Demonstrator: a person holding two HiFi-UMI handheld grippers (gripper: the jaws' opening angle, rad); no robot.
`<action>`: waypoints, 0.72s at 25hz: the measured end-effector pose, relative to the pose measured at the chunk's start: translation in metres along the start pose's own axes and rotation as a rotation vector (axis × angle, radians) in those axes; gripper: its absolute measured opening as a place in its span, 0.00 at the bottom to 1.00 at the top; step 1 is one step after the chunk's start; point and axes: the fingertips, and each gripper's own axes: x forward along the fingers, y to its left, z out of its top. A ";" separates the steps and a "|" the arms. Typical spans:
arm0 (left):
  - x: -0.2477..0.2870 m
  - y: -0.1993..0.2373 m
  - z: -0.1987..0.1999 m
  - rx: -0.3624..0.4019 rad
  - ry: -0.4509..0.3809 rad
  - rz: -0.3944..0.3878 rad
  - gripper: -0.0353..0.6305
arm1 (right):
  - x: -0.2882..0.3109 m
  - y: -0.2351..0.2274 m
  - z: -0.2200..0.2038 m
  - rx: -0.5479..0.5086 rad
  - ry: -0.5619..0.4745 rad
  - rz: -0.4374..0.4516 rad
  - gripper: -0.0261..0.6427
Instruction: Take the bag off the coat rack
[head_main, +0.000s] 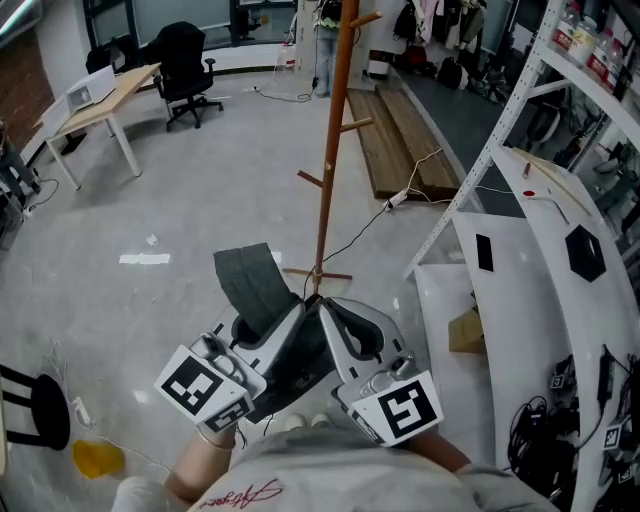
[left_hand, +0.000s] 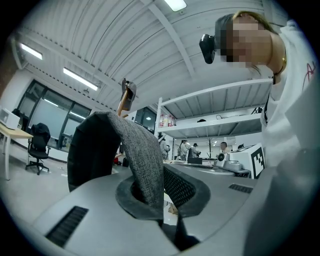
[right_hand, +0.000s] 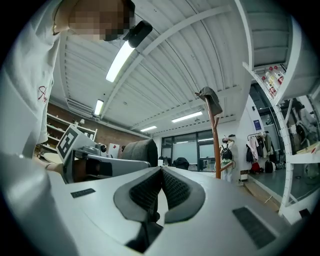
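Observation:
A dark grey fabric bag (head_main: 250, 280) hangs folded over my left gripper (head_main: 290, 312), clear of the wooden coat rack (head_main: 330, 150) that stands a little way ahead. In the left gripper view the jaws are shut on a strip of the bag (left_hand: 137, 155), which loops up and over the left gripper (left_hand: 162, 172). The rack's top (left_hand: 126, 97) shows behind it. My right gripper (head_main: 325, 305) is close beside the left one, tips almost touching. In its own view the right gripper (right_hand: 161, 175) has its pads pressed together with nothing between them, and the bag (right_hand: 137, 150) shows to its left.
A white shelf unit (head_main: 530, 90) and white car body panels (head_main: 520, 290) stand at the right. Wooden planks (head_main: 400, 140) and a cable lie beyond the rack. A desk (head_main: 100, 100) and office chair (head_main: 185, 70) are far left; a black stool (head_main: 35, 410) is near left.

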 end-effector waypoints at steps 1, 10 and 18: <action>0.002 -0.001 0.000 0.003 0.001 -0.004 0.11 | -0.001 -0.002 0.001 -0.001 -0.002 -0.007 0.07; 0.010 -0.008 0.002 0.018 0.007 -0.024 0.11 | -0.005 -0.012 0.003 -0.005 -0.008 -0.020 0.07; 0.011 -0.015 0.000 0.007 0.004 -0.039 0.11 | -0.006 -0.010 0.003 -0.007 -0.012 -0.024 0.07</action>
